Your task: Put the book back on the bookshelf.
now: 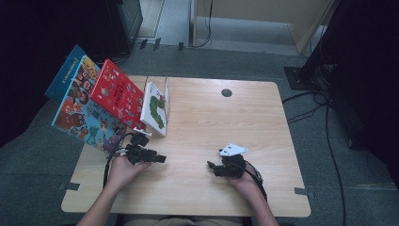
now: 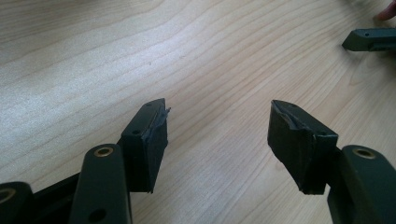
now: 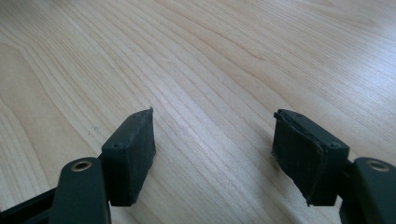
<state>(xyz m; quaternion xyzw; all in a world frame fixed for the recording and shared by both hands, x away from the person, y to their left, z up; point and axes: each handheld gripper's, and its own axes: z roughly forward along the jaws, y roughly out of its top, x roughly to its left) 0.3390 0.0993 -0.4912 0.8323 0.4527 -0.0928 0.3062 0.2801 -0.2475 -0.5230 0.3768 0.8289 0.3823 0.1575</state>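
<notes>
A: Wooden table (image 1: 202,117), mostly bare. A row of picture books (image 1: 101,101) leans along its far-left edge; the white caterpillar book (image 1: 155,108) is nearest the centre.

B: Risk?

A: The row looks loosely propped. A nudge at the outer book would likely topple it or push books over the edge.

B: Grippers?

A: Left gripper (image 1: 160,159) rests low on the near side, just short of the caterpillar book, jaws spread wide, empty, pointing across the table rather than at it. Right gripper (image 1: 211,165) sits well apart to the right, equally wide, holding nothing.
</notes>
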